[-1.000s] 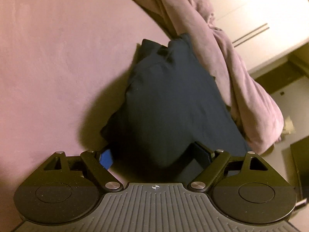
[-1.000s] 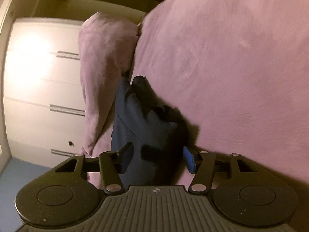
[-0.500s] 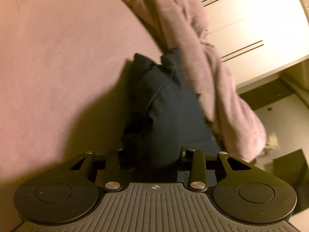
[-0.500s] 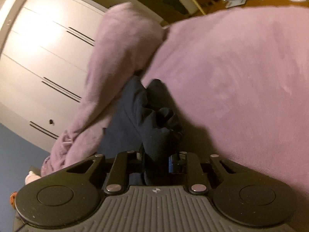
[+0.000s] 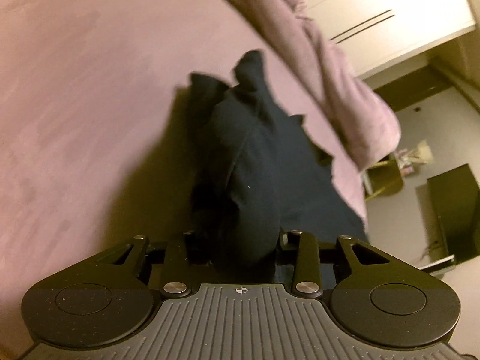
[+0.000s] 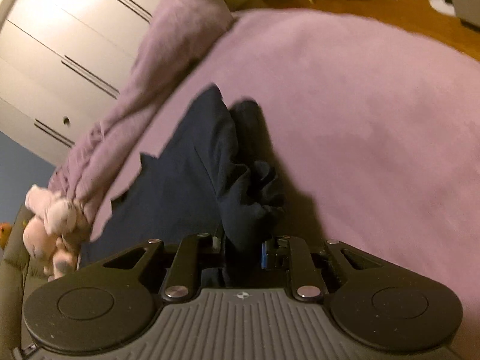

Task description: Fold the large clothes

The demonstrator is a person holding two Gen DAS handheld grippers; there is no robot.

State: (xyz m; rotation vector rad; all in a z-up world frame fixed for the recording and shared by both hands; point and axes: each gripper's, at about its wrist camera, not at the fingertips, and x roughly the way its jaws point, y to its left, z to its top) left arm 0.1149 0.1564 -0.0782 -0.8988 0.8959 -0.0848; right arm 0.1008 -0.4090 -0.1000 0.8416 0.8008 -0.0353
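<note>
A dark navy garment (image 5: 255, 162) lies bunched on a pink bed cover (image 5: 90, 96). My left gripper (image 5: 243, 249) is shut on its near edge, and the cloth fills the gap between the fingers. In the right wrist view the same garment (image 6: 192, 174) stretches away from me. My right gripper (image 6: 243, 252) is shut on another bunched part of its near edge. The garment hangs lifted between both grippers and trails onto the bed.
A rumpled pink blanket (image 5: 324, 69) lies along the bed edge beside the garment. A pink soft toy (image 6: 54, 219) sits at its end. White wardrobe doors (image 6: 60, 45) stand beyond. A wooden floor (image 6: 390, 6) and a dark box (image 5: 450, 213) lie off the bed.
Both grippers have closed from open onto the garment's near edge. They have then lifted and pulled it, so the cloth has stretched longer and narrower.
</note>
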